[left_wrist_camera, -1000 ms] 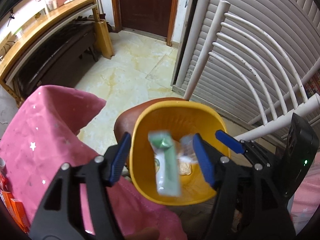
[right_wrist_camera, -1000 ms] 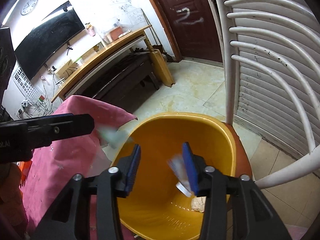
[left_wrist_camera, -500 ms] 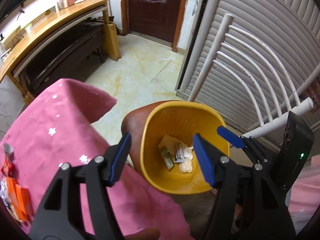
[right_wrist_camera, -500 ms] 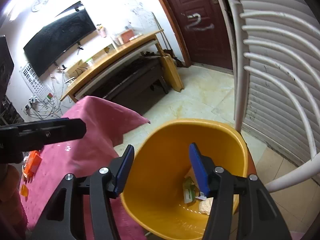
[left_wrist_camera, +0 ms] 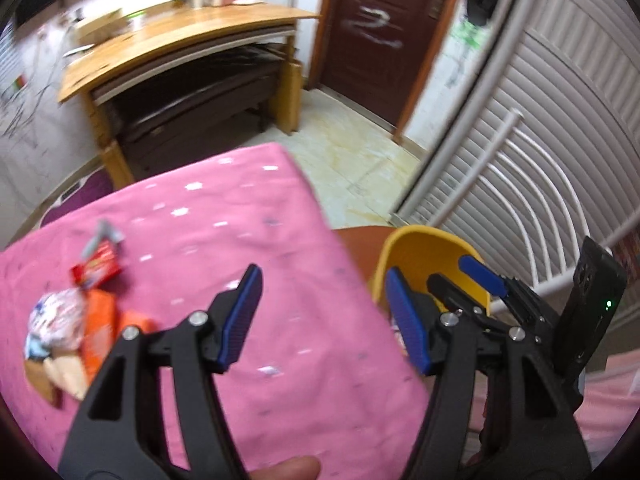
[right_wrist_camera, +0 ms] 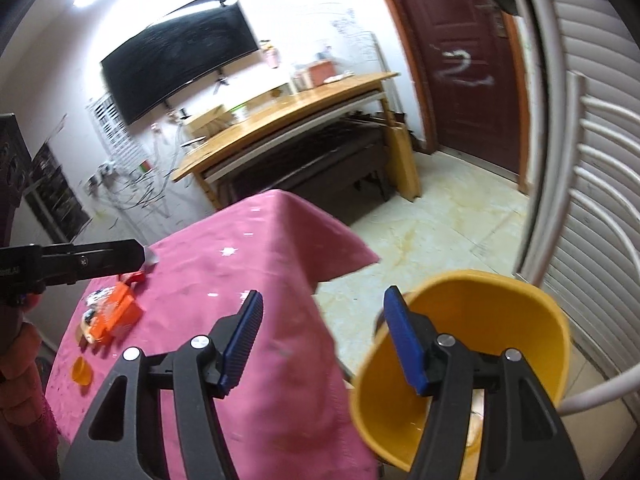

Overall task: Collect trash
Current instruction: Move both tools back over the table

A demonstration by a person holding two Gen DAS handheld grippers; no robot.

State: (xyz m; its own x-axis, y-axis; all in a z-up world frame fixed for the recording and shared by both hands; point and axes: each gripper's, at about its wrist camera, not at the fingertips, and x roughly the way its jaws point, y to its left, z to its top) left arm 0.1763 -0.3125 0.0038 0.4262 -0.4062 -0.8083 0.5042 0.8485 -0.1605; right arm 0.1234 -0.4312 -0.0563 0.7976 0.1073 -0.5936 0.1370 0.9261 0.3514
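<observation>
1. Bright indoor light; glare washes out the white wall (right_wrist_camera: 280, 12) in the right wrist view.
2. Motion blur smears both views.
3. Fisheye bends edges; corners go black.

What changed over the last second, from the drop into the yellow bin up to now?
Both grippers let their trash fall into the yellow bin and swung left, away from it, toward the pink tablecloth. The left gripper and right gripper are open and empty. The wrapper pile is now in view on the cloth. The bin stayed on its chair.
</observation>
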